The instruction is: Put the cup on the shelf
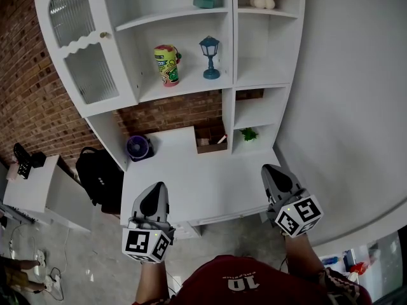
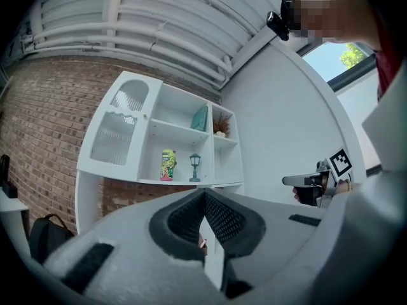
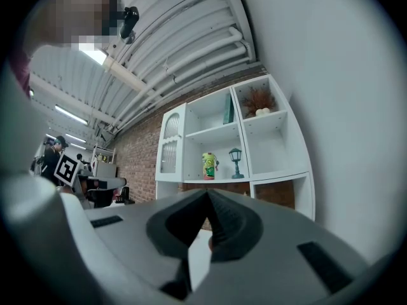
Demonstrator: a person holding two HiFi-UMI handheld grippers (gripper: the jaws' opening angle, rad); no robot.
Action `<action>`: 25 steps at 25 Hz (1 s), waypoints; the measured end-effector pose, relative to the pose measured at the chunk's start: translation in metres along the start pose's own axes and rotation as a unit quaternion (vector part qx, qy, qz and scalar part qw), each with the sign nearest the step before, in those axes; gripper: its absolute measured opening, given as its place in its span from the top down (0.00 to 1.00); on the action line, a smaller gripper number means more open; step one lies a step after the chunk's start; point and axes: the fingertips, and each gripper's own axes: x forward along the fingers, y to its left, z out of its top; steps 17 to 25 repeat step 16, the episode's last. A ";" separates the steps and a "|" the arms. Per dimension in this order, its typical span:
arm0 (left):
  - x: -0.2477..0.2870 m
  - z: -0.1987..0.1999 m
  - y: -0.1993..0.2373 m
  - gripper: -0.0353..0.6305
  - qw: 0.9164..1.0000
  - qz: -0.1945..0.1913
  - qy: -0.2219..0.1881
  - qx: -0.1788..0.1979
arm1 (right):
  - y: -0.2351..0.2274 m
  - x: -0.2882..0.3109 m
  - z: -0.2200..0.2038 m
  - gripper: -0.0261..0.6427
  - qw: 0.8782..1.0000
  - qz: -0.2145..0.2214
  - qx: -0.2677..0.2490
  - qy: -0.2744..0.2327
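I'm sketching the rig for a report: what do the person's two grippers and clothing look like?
The left gripper and right gripper have pale grey shells with black ribbed pads. Each carries a cube of black-and-white square markers. The person wears a dark red shirt with white print.

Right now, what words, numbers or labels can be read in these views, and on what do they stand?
"10": on the person's red shirt, seen upside down in the head view.
Small print next to that number: too blurred to read.
Print on the colourful cup on the shelf: too small and blurred to read.
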 end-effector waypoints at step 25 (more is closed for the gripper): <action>0.000 0.007 -0.009 0.95 1.000 -0.025 -0.012 -0.007 | -0.007 -0.008 0.000 0.96 1.000 -0.022 0.007 -0.002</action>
